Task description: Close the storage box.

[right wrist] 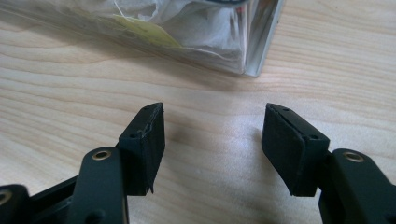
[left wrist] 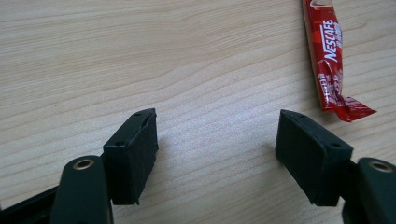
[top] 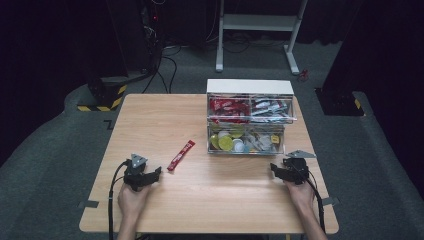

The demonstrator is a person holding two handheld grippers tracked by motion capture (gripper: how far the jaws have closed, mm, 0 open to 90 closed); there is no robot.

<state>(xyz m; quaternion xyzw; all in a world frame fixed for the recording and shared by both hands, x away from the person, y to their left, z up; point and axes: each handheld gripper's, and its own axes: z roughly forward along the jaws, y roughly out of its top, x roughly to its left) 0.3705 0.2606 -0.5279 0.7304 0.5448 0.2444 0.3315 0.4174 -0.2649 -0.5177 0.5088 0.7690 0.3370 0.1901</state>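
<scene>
The left gripper [top: 156, 173] rests low on the pale wooden surface [top: 165, 115], its jaws spread wide with only bare wood between them; it has hold of nothing. Just ahead of it and a little to its right lies a slim red Nescafé coffee sachet [top: 181, 155], flat on the wood at a slant, apart from the pads; in the left gripper view the sachet [left wrist: 328, 60] sits beyond the right-hand jaw, its crimped end nearest. Across the surface, the right gripper [top: 273, 168] also sits low, its jaws parted and empty. Close in front of it stands a clear plastic organiser box with a white top [top: 250, 86], with red and silver sachets in the upper compartments and round pods and small packets below. The box's corner [right wrist: 254, 42] shows near the right gripper's jaws, untouched.
</scene>
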